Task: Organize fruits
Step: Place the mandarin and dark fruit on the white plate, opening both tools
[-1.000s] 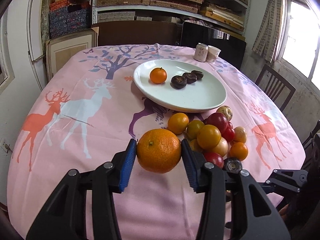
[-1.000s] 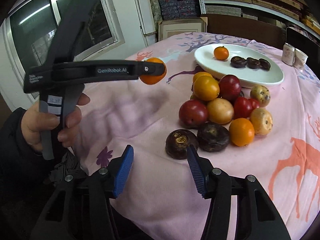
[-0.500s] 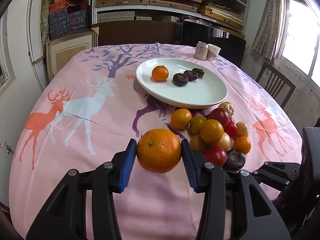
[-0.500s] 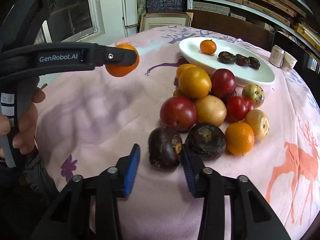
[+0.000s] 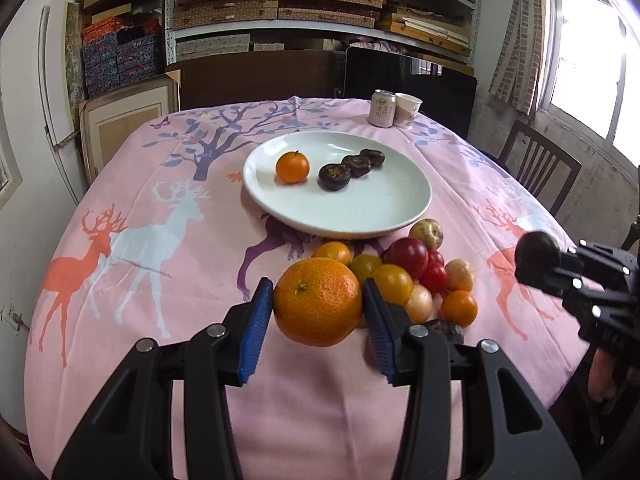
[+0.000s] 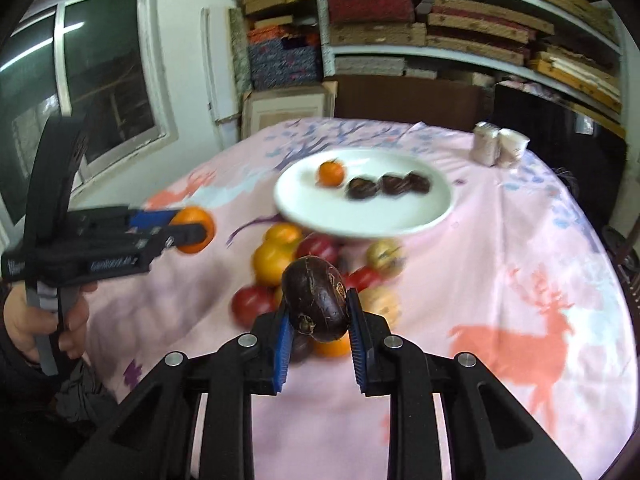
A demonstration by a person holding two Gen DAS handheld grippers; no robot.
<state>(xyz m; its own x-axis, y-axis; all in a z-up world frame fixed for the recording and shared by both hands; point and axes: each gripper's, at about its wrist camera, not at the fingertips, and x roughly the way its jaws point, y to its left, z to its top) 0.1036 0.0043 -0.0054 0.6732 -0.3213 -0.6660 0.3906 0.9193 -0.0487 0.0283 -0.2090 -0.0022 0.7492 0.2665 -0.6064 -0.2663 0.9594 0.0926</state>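
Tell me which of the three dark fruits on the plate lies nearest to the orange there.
The front one of the row on the plate. It lies right beside the orange; the other two line up behind it, farther away.

Motion-blurred fruit pile [image 6: 312, 272] and plate [image 6: 404, 216]

Left gripper [image 5: 318, 306] at lower centre of its own view, blue pads clamped on either side of a large orange [image 5: 317, 302], pointing downward over the table. Right gripper [image 6: 316, 312] low in its frame, pads pressed onto a dark round fruit [image 6: 316, 302]. Bare hand [image 6: 30, 320] at left edge, wrapped around the left handle.
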